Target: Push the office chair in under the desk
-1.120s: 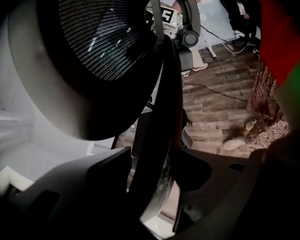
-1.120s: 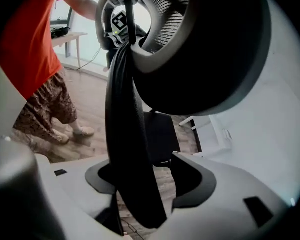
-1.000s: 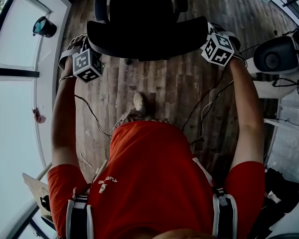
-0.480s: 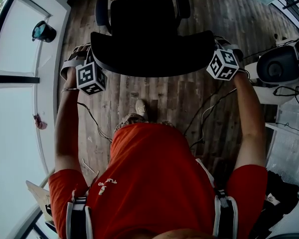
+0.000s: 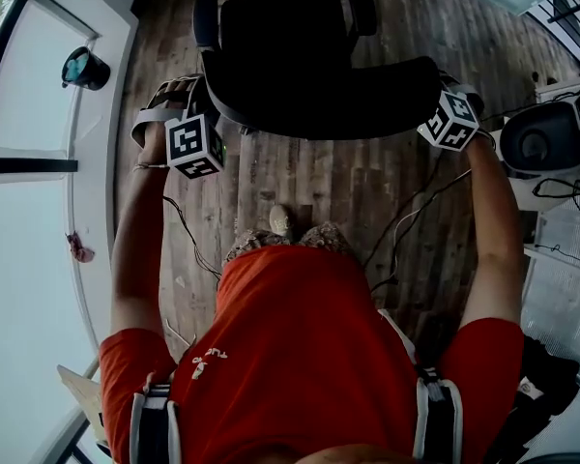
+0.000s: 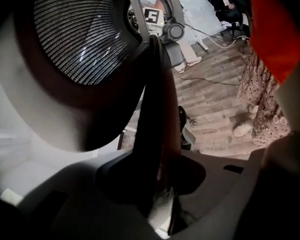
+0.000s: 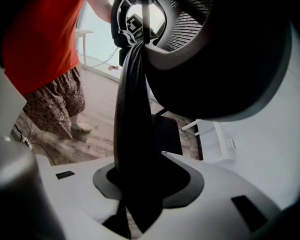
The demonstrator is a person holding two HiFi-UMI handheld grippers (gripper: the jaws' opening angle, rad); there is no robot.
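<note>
Seen from above in the head view, the black office chair stands on the wooden floor ahead of me, its curved backrest top nearest. My left gripper is shut on the left edge of the backrest. My right gripper is shut on the right edge. In the left gripper view the dark backrest frame runs down between the jaws of the left gripper, under the mesh. The right gripper view shows the same frame edge clamped in the right gripper.
A white sill along the left wall carries a dark round object. A white table with a grey rounded device stands at the right. Cables trail over the floor by the person's foot. I cannot make out the desk.
Both grippers and the chair's backrest have shifted to the right in the head view, and the chair has turned slightly. The person's feet have stepped forward.
</note>
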